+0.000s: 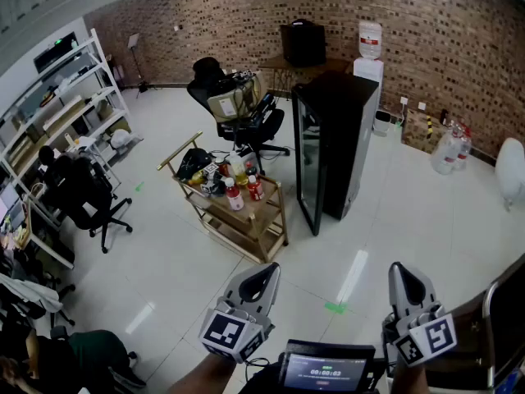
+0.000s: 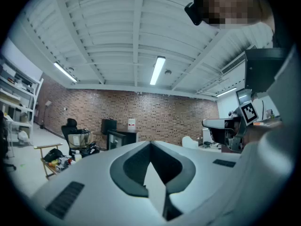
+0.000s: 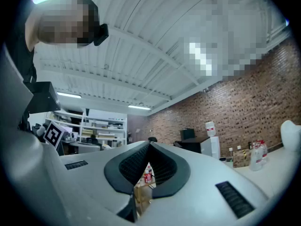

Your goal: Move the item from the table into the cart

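Observation:
A wooden two-shelf cart (image 1: 246, 217) stands mid-room on the white floor, its top loaded with bottles, a red can (image 1: 235, 197) and a black bag (image 1: 194, 162). My left gripper (image 1: 264, 274) and right gripper (image 1: 404, 272) hover at the bottom of the head view, well short of the cart, both shut with nothing between the jaws. In the left gripper view the cart (image 2: 55, 163) shows small at the far left; the shut left gripper (image 2: 150, 144) fills the bottom. In the right gripper view the right gripper (image 3: 149, 145) is shut, and the cart (image 3: 144, 187) peeks through the gap behind its jaws.
A tall black cabinet (image 1: 336, 142) stands right of the cart. An office chair piled with a box (image 1: 238, 109) sits behind it, another chair (image 1: 86, 195) at left by white shelving (image 1: 57, 97). A water dispenser (image 1: 368, 52) is at the brick wall. A screen (image 1: 325, 371) sits between my grippers.

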Tool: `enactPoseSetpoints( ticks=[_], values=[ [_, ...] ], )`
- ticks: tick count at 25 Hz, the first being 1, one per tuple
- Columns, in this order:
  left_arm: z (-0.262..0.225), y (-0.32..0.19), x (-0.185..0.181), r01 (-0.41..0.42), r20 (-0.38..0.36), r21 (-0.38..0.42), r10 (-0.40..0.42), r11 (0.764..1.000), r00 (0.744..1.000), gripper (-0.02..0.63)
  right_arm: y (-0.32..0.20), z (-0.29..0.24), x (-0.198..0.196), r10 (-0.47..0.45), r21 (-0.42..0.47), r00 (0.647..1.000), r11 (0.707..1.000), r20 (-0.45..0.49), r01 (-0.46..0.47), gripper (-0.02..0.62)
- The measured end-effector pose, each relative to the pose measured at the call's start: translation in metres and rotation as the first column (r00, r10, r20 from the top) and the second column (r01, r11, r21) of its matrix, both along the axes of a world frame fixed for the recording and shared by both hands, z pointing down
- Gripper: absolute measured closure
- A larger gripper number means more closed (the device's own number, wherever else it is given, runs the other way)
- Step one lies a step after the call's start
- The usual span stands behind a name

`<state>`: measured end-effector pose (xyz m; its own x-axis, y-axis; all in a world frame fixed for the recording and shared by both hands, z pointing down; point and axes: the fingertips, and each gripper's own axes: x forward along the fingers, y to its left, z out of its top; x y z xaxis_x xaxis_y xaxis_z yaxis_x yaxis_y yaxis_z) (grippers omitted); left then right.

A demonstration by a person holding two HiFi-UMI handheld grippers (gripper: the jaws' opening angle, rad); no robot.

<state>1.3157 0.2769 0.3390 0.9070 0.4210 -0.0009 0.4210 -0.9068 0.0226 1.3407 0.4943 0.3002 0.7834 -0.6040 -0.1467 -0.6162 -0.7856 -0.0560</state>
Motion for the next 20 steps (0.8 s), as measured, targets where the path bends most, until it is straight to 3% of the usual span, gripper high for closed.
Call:
enactPoseSetpoints(
  ticks=[4, 6, 10, 14, 20],
  values=[
    [0.011, -0.127, -0.015, 0.078, 0.038, -0.036, -0.077, 0.996, 0.996, 0.604, -0.129, 0.007, 0.008, -0.064, -0.004, 0.998, 0.998, 0.029, 0.064, 0.592],
    [0.015, -0.179, -0.020, 0.137, 0.038, -0.038, -0.136, 0.990, 0.990, 0.604, -0.189, 0.011, 0.017, -0.145, -0.007, 0.988, 0.989, 0.043, 0.145, 0.592],
    [0.015, -0.271, -0.039, 0.314, 0.040, -0.027, -0.313, 0.949, 0.949, 0.604, -0.292, 0.011, 0.034, -0.335, 0.013, 0.941, 0.942, 0.052, 0.335, 0.592],
    [-0.006, -0.360, -0.072, 0.511, 0.041, -0.048, -0.510, 0.858, 0.859, 0.604, -0.387, 0.001, 0.043, -0.481, 0.011, 0.875, 0.877, 0.046, 0.481, 0.592],
    [0.003, -0.477, -0.150, 0.720, 0.056, -0.023, -0.718, 0.694, 0.694, 0.604, -0.540, 0.011, 0.013, -0.687, 0.009, 0.725, 0.726, 0.053, 0.687, 0.592]
  ],
)
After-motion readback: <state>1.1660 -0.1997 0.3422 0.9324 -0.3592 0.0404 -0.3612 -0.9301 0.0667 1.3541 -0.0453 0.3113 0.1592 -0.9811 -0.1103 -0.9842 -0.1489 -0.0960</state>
